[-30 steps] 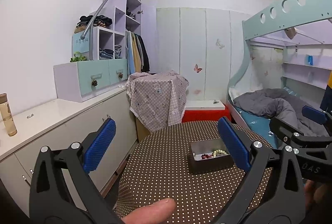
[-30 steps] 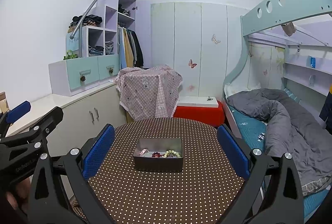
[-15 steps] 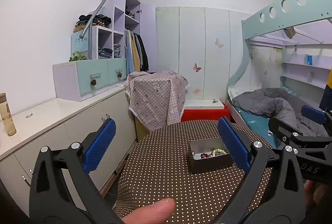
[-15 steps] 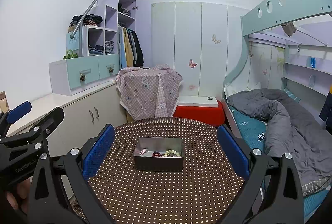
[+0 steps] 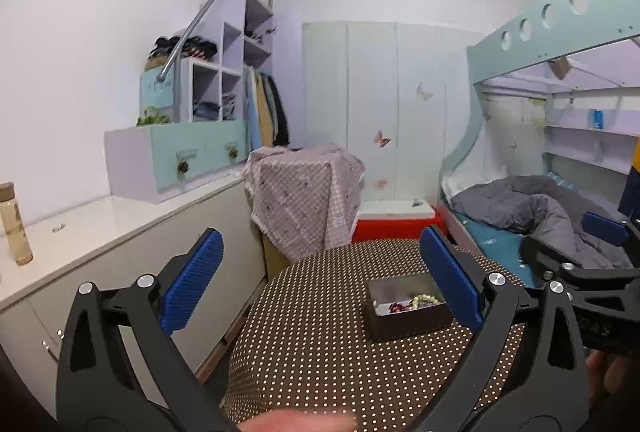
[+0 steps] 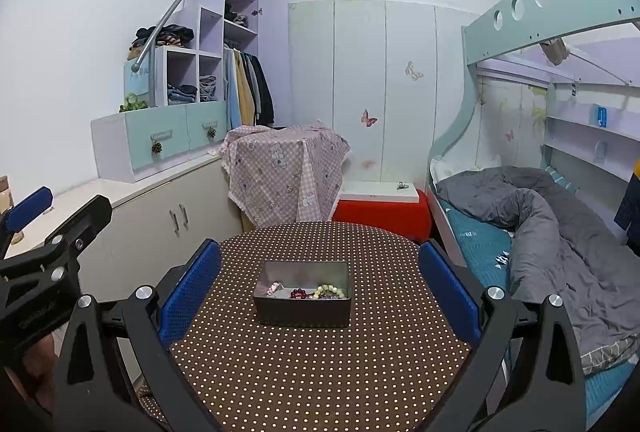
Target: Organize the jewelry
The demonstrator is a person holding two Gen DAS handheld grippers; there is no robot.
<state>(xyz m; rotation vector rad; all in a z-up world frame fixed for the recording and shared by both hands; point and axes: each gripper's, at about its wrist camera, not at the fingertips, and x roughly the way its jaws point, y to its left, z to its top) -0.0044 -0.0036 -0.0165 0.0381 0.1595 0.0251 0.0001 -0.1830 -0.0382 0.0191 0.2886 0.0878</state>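
Both empty, jaws wide: left gripper, right gripper; tin with jewelry on table.

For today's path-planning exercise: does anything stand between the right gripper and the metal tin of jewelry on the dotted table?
Nothing visible does. The right gripper is open and faces the metal tin straight on, with only bare polka-dot tablecloth between them. The left gripper, also open, is off to the side.

Open metal tin of jewelry on a polka-dot round table, framed by spread blue pads.

The right gripper holds nothing, its jaws wide apart at lower centre. Inside the tin lie a pale bead bracelet, a dark red bracelet and a pinkish piece. The left gripper shows at the left edge.
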